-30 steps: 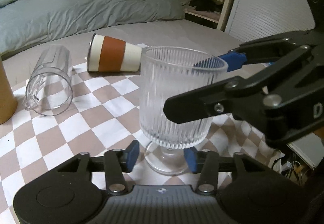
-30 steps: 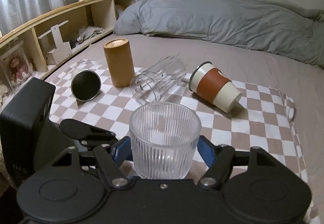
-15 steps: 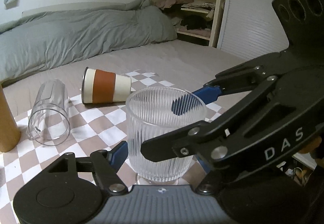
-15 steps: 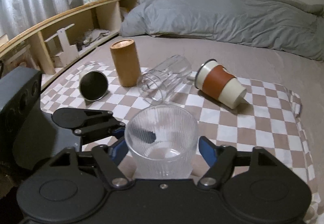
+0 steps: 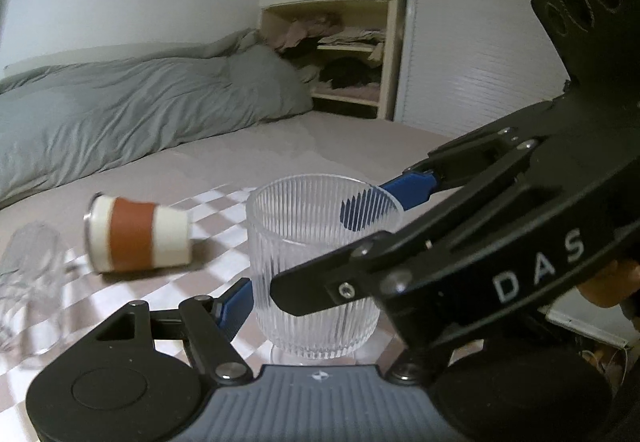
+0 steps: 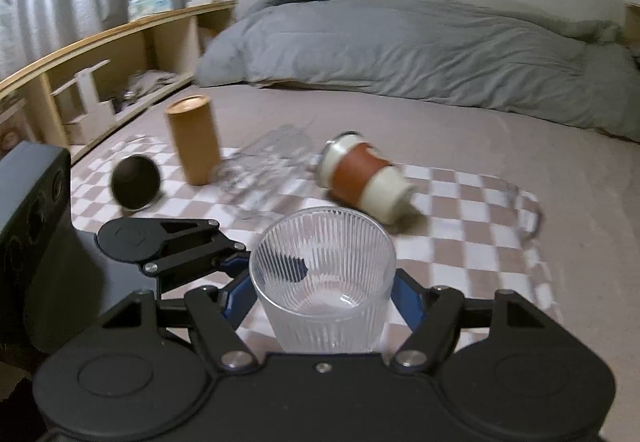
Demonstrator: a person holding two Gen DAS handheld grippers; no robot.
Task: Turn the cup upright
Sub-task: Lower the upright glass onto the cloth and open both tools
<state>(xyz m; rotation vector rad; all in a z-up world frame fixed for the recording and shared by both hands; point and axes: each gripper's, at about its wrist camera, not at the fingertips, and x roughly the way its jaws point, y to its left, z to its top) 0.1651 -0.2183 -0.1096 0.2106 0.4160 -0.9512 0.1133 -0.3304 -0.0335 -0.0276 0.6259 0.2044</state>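
Ribbed glass cup [image 6: 324, 278] stands upright, right gripper [image 6: 324, 302] jaws clamped on it, left gripper [image 5: 304, 294] jaws wide beside its stem; release judged next.

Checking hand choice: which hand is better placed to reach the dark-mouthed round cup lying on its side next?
Left, probably. The dark-mouthed round cup lies on the left gripper side of the cloth. The right gripper has its fingers around the ribbed clear glass goblet and would have to cross over.
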